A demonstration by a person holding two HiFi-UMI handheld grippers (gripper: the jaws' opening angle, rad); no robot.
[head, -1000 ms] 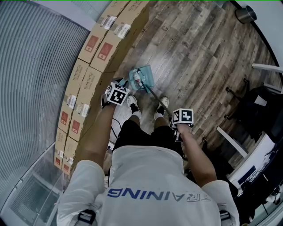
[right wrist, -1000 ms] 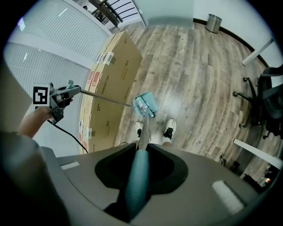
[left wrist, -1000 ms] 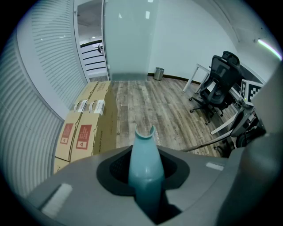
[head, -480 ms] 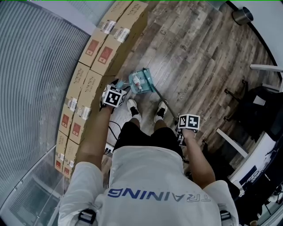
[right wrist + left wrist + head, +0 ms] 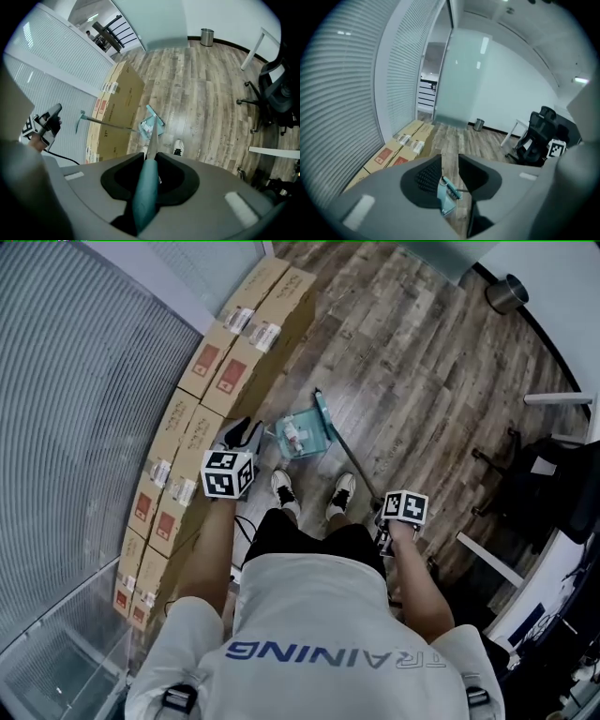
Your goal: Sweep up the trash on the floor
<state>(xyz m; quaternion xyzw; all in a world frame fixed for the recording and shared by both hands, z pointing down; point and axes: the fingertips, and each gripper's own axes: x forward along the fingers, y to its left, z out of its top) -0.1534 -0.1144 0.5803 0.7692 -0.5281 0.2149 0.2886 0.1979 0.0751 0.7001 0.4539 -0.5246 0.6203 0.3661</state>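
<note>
A teal dustpan sits on the wood floor ahead of my shoes, with a small white and red bit of trash in it. Its thin handle slants toward the boxes. My right gripper is shut on the teal grip of the broom, whose metal shaft runs down to the broom head by the dustpan. My left gripper hangs above the floor left of the dustpan; its jaws are closing with nothing between them. Through their gap the left gripper view shows the dustpan far below.
A row of cardboard boxes lines the ribbed blind wall on the left. A metal bin stands at the far wall. A black office chair and white desk legs are on the right. A black cable lies by my left foot.
My left gripper has lifted up and away from the dustpan, toward the boxes, and has let go of it. The right gripper with the broom has shifted slightly back.
</note>
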